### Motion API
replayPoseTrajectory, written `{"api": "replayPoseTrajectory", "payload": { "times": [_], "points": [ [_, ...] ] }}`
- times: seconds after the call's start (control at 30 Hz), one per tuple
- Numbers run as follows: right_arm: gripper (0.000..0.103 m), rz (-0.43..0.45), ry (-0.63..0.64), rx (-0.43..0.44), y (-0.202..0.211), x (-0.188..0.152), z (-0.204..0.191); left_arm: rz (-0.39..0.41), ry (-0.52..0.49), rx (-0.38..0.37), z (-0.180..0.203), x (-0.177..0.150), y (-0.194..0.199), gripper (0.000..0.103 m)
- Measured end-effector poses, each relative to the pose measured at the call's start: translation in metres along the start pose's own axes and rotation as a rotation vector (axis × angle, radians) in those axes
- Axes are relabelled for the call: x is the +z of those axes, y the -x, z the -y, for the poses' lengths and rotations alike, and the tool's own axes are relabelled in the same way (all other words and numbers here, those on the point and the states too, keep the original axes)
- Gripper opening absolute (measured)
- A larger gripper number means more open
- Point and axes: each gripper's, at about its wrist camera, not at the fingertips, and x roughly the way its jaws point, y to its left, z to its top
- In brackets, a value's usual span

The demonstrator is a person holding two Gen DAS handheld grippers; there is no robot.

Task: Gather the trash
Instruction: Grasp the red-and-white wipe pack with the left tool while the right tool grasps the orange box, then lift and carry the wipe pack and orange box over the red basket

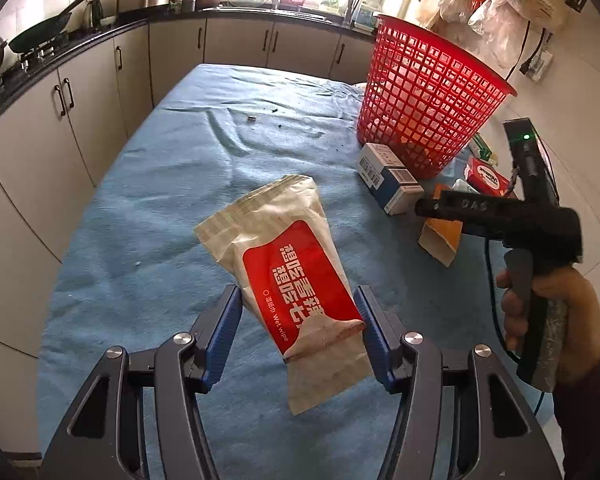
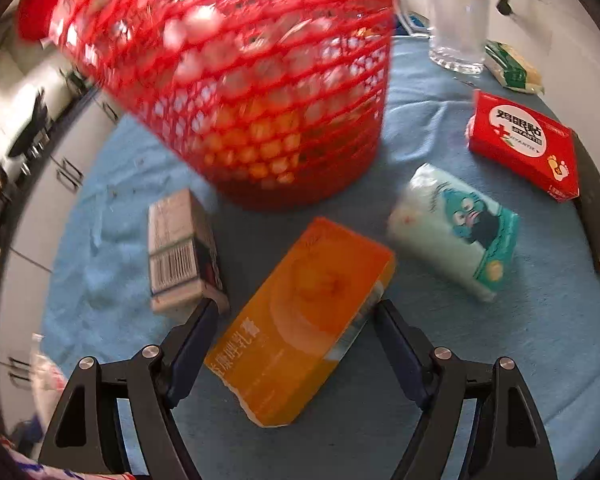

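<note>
My left gripper (image 1: 298,310) is shut on a red and white wet wipe packet (image 1: 288,256) and holds it above the blue cloth. A red mesh basket (image 1: 424,100) stands at the far right of the table; it fills the top of the right wrist view (image 2: 236,80). My right gripper (image 2: 296,320) has its jaws apart on either side of an orange box (image 2: 304,316) that lies on the cloth; whether the pads touch it I cannot tell. In the left wrist view the right gripper (image 1: 436,208) is seen from the side, over the orange box (image 1: 440,236).
On the blue cloth (image 2: 440,360) near the basket lie a grey barcode box (image 2: 180,252), a teal tissue pack (image 2: 456,228) and a red box (image 2: 524,144). A glass mug (image 2: 456,12) stands behind. Kitchen cabinets (image 1: 80,112) run along the left.
</note>
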Motion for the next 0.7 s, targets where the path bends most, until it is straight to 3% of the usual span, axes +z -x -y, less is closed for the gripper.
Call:
{"api": "replayPoseTrajectory", "payload": {
  "times": [0.1,0.17,0.3,0.33,0.37,0.7],
  "points": [
    [0.083,0.012,0.051,-0.049,0.0,-0.007,-0.008,0.011,0.002,0.008,-0.004,-0.003,0.004,0.057],
    [0.074,0.012,0.054,-0.044,0.003,-0.008,-0.008,0.021,0.001,0.016,-0.006,-0.005,0.009,0.057],
    [0.052,-0.008,0.075,-0.012,0.01,-0.012,-0.005,0.044,0.004,0.016,-0.009,-0.01,0.02,0.057],
    [0.043,-0.011,0.076,-0.006,0.009,-0.015,-0.006,0.049,0.003,0.015,-0.009,-0.011,0.022,0.057],
    [0.026,-0.015,0.079,0.005,0.011,-0.018,-0.004,0.056,0.001,0.016,-0.008,-0.013,0.025,0.057],
    [0.024,-0.002,0.093,0.093,0.04,-0.052,0.03,0.097,-0.044,0.05,0.011,-0.026,0.047,0.057]
  ]
}}
